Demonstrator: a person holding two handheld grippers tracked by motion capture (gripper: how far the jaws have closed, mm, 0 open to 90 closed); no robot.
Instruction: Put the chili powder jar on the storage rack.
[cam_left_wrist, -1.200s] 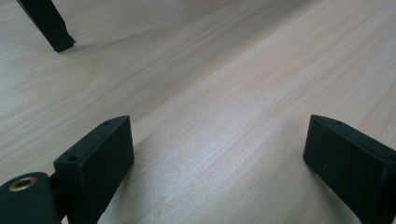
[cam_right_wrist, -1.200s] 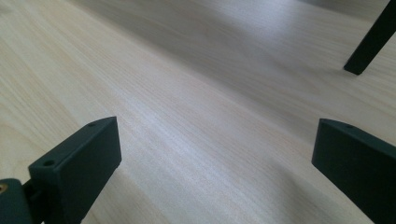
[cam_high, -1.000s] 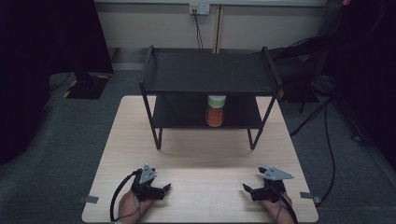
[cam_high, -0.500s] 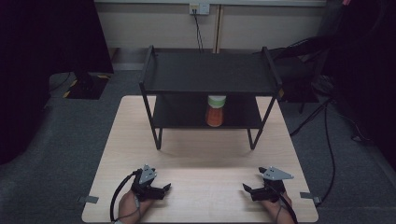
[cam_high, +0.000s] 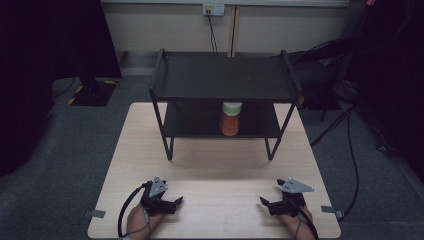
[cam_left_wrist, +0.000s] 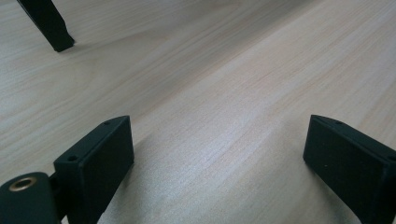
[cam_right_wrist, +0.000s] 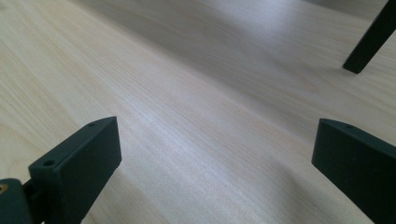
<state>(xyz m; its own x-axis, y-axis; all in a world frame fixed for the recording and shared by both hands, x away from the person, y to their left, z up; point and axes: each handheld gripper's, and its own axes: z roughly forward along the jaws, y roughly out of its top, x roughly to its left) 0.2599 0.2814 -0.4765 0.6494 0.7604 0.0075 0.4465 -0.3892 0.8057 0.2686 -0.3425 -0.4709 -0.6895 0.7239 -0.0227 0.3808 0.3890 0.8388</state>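
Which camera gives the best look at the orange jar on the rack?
The high view: the orange jar stands upright on the rack's lower shelf. The gripper views give table wood and one rack foot each.

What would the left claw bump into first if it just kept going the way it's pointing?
Probably the right claw: the left claw lies low on the table, pointing across the near edge toward it, with bare wood between. Depth is hard to judge.

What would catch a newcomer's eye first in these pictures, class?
The orange jar with its pale lid, alone on the lower shelf of the black rack at the table's far half, draws the eye first. Next come the two claws at the near edge: the left claw and the right claw, both open, empty and pointing toward each other.
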